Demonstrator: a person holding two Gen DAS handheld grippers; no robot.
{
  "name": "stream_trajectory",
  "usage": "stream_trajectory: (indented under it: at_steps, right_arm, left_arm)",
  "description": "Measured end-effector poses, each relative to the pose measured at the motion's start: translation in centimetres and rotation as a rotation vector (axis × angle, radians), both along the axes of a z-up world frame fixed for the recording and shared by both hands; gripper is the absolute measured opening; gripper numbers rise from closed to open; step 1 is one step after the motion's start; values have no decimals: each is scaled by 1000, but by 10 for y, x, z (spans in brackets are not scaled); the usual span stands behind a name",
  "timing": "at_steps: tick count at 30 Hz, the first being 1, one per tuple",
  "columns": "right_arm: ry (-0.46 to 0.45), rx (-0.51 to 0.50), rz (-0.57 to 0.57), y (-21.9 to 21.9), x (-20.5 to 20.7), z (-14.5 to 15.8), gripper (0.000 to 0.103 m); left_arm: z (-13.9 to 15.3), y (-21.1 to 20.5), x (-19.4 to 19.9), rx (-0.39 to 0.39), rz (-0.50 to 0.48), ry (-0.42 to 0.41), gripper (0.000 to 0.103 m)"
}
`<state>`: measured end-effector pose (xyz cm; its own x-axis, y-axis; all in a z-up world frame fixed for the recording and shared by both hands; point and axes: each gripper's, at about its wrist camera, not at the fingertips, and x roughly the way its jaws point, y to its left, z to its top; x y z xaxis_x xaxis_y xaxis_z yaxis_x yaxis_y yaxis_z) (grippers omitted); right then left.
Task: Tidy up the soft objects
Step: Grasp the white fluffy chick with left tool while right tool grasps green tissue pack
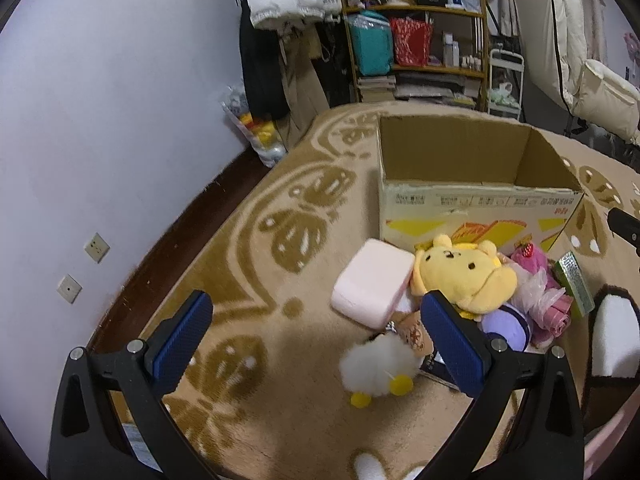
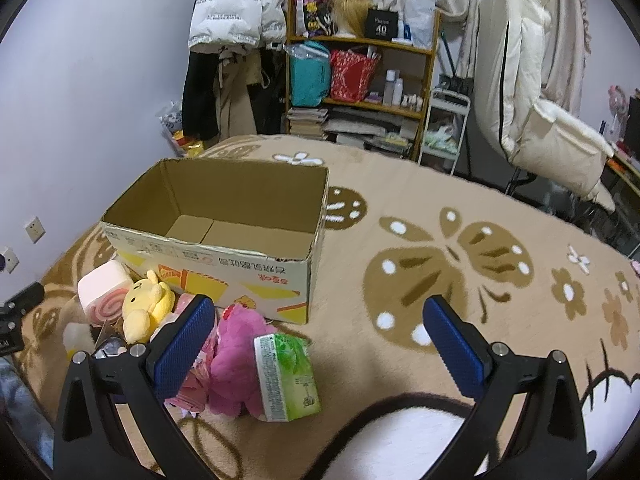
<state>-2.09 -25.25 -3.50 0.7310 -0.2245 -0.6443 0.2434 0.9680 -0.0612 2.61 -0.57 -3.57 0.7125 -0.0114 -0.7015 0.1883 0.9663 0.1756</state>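
An open, empty cardboard box [image 1: 472, 204] [image 2: 224, 256] stands on the patterned blanket. In front of it lies a pile of soft things: a pink roll-cake cushion [image 1: 372, 282] [image 2: 102, 292], a yellow bear plush [image 1: 468, 276] [image 2: 146, 308], a pink plush [image 2: 236, 364] [image 1: 528, 258], a purple plush [image 1: 506, 326], a white fluffy chick with yellow feet [image 1: 374, 366] and a green tissue pack [image 2: 288, 376] [image 1: 574, 282]. My left gripper [image 1: 320, 340] is open and empty above the blanket left of the pile. My right gripper [image 2: 320, 340] is open and empty over the tissue pack.
A wooden shelf [image 2: 360, 80] with bags, books and bottles stands at the back, with coats [image 2: 232, 12] hanging beside it. A white cart [image 2: 444, 128] and white bedding [image 2: 552, 128] are at the right. The wall with sockets [image 1: 96, 247] is at the left.
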Motion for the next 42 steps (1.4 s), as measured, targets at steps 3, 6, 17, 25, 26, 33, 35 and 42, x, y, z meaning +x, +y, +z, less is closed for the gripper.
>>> stream_trajectory:
  at_steps: [3,6,17,25,26,33,35,42]
  right_arm:
    - [30,32,3,-3,7,-5,103]
    - [57,61,2,-7,12,-9,103]
    - [181,168,-3,-20,37,-39,103]
    - [269,214,24,-20,48,-62,94]
    - [279,222,30,-20,50,-65,94]
    - [338,246,59,-19,57,-78,77]
    - [355,246,66,-18,59,-82,75]
    - [385,259,75,-19,61,-90,63]
  left_arm:
    - [-6,-5,6,15,-5,23,103]
    - [-15,-11,13,36,-9,53,103]
    - [-46,-14,35,28,-2,195,103]
    - [-61,-15,41,-8,-3,281,103]
    - [-62,-16,42,-8,-5,290,103]
    - [-71,-18,42,13,-2,320,103]
    - [-72,-14,43,0,11,333,103]
    - [-79,-6,46,-45,40,395,89]
